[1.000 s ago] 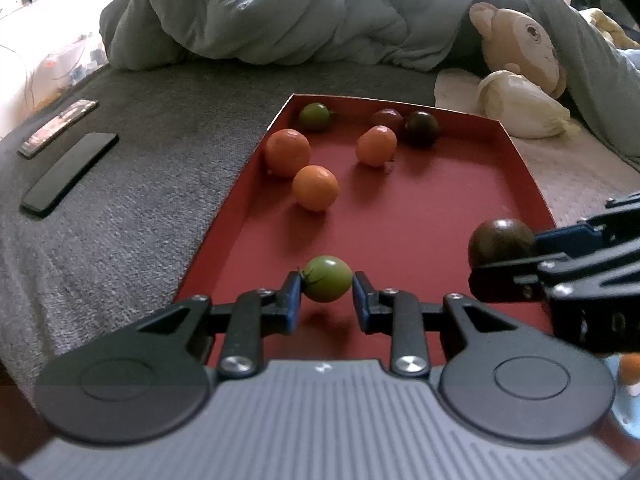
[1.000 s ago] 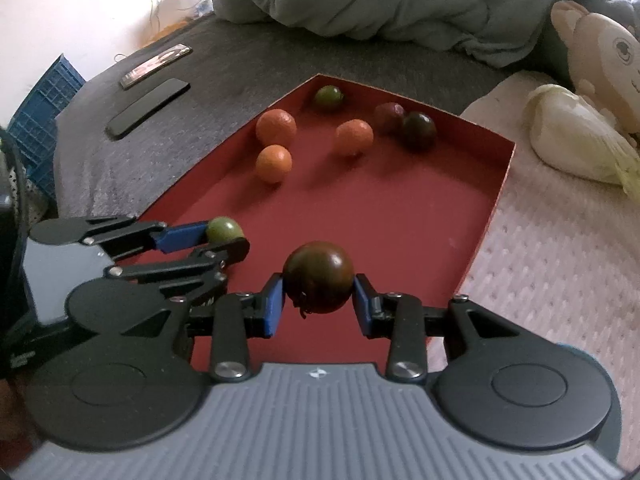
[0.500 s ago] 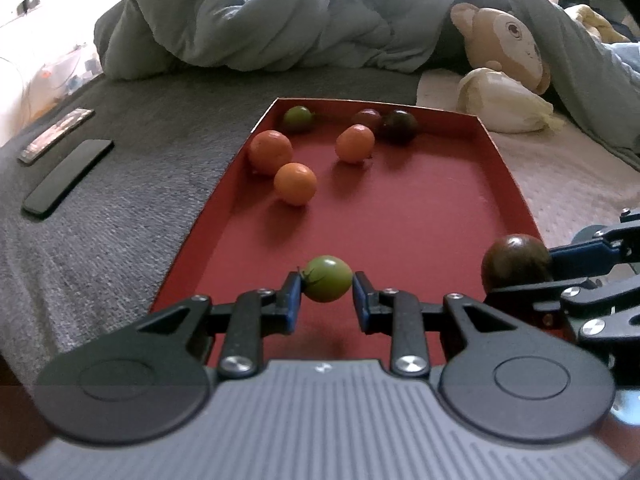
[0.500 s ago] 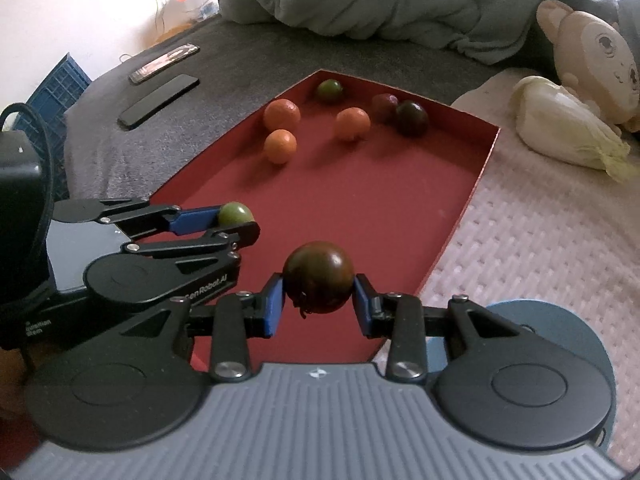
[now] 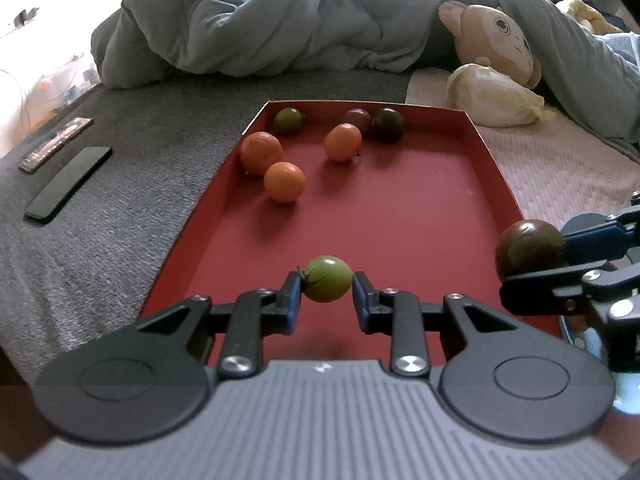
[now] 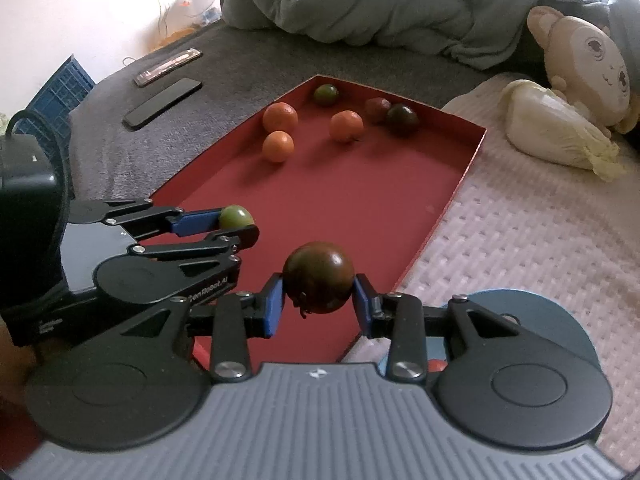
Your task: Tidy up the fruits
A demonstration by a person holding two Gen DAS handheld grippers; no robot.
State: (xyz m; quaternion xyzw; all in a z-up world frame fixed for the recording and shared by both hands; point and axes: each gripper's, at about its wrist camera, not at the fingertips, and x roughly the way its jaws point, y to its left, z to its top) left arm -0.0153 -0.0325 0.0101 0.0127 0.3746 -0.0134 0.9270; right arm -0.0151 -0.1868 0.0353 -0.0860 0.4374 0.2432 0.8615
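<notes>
Left gripper [image 5: 327, 300]: jaws clamped on a small green tomato [image 5: 327, 278], stem end against the left jaw, held above the near end of the red tray [image 5: 496, 184]. Same tomato seen side-on from the right wrist view [image 6: 236, 217], pinched between blue pads.

Right gripper [image 6: 319, 302]: jaws clamped on a larger dark brown-purple tomato [image 6: 319, 277], held over the tray's near right edge. From the left wrist view this dark tomato [image 5: 530, 248] sits at 3 o'clock, just outside the tray's right wall.

Two grippers side by side, close, not touching as far as I can tell.

In the tray, toward 12 o'clock: three orange fruits [image 5: 284, 181] grouped on the left and centre; a second green tomato [image 5: 288, 120] in the far left corner; a reddish-purple tomato [image 5: 356, 119] touching another dark tomato [image 5: 388, 123] against the far wall. Near half of tray floor bare.

Tray rests on a bed, grey blanket [image 5: 100, 200] on the left side, pale textured cover [image 6: 540, 232] on the right. At 10 o'clock on the grey blanket: a black phone [image 5: 68, 184] and a flat strip-shaped object [image 5: 56, 148] beside it. At 1 o'clock: a pale cabbage-like plush [image 5: 494, 96] and a monkey plush toy [image 5: 494, 42] behind it. Blue-grey duvet [image 5: 260, 20] heaped across the back. A blue disc [image 6: 532, 312] lies under the right gripper.
</notes>
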